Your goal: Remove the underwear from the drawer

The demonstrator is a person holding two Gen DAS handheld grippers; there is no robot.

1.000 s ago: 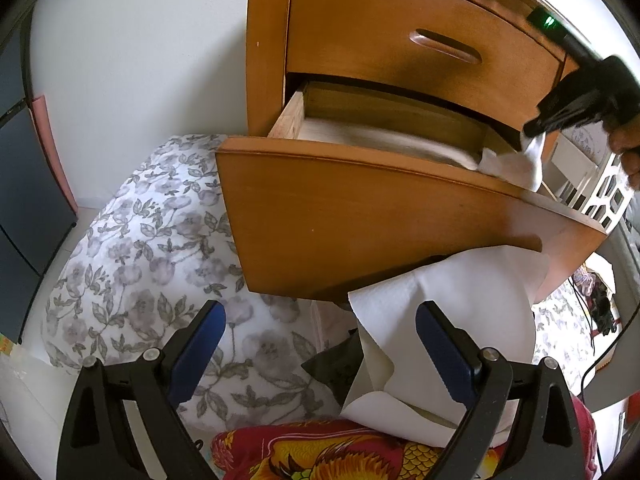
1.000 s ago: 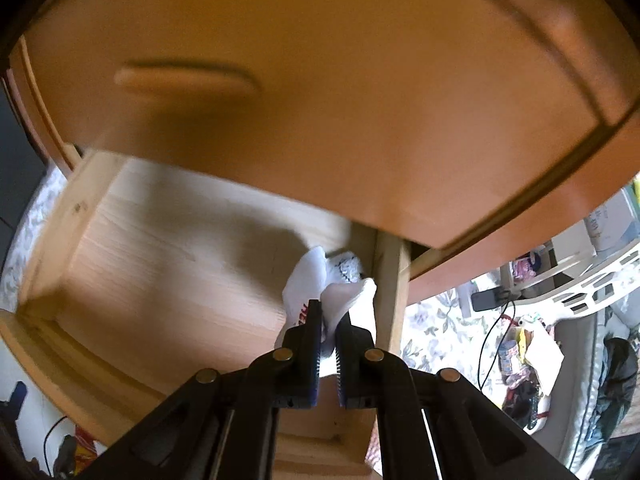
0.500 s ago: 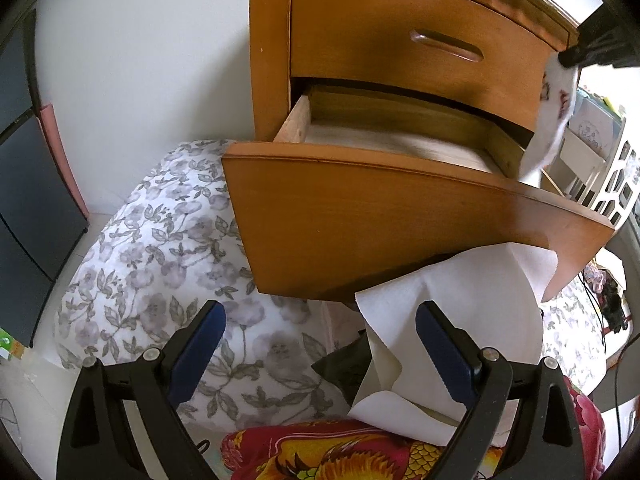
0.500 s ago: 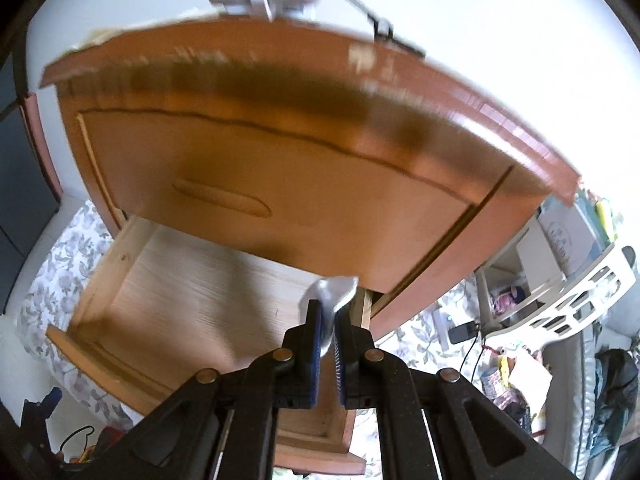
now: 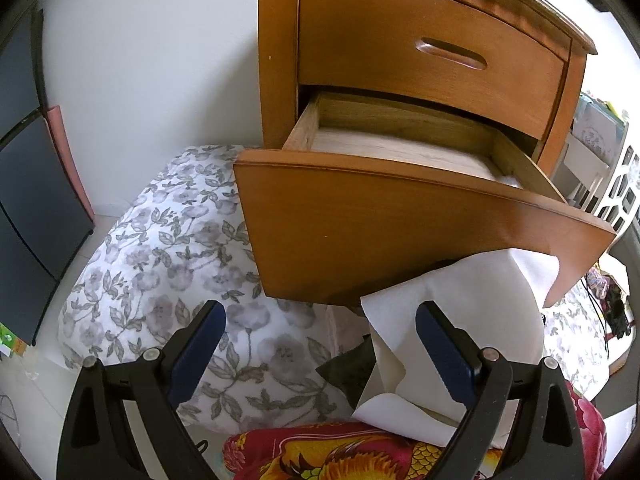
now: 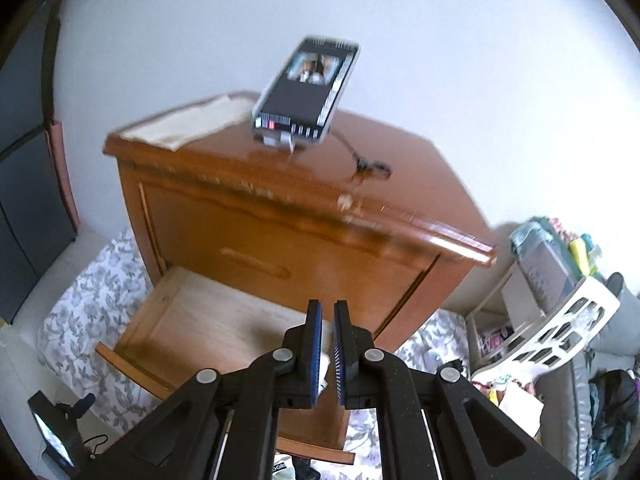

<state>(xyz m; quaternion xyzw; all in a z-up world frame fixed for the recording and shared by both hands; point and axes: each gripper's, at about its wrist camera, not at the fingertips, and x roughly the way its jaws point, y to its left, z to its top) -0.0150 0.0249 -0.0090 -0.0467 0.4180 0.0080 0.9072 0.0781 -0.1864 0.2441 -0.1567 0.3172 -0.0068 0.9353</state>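
The wooden nightstand's lower drawer (image 5: 400, 220) stands pulled out, its pale floor (image 6: 208, 320) mostly bare. A small white scrap (image 5: 509, 180) shows at its right inner corner. My right gripper (image 6: 328, 308) hangs high above the drawer's right side, shut, with a bit of the white underwear (image 6: 325, 363) pinched low between its pads; most of the garment is hidden under the fingers. My left gripper (image 5: 320, 348) stays low in front of the drawer, open, with nothing between its fingers.
A phone on a stand (image 6: 308, 88) and a folded cloth (image 6: 188, 122) sit on the nightstand top. A white sheet (image 5: 460, 312) lies below the drawer front, over floral bedding (image 5: 160, 260) and a red blanket (image 5: 320, 452). A white rack (image 6: 552, 328) stands at the right.
My right gripper has lifted out of the drawer and drawn back, carrying the white underwear; it has left the left wrist view. My left gripper has stayed put.
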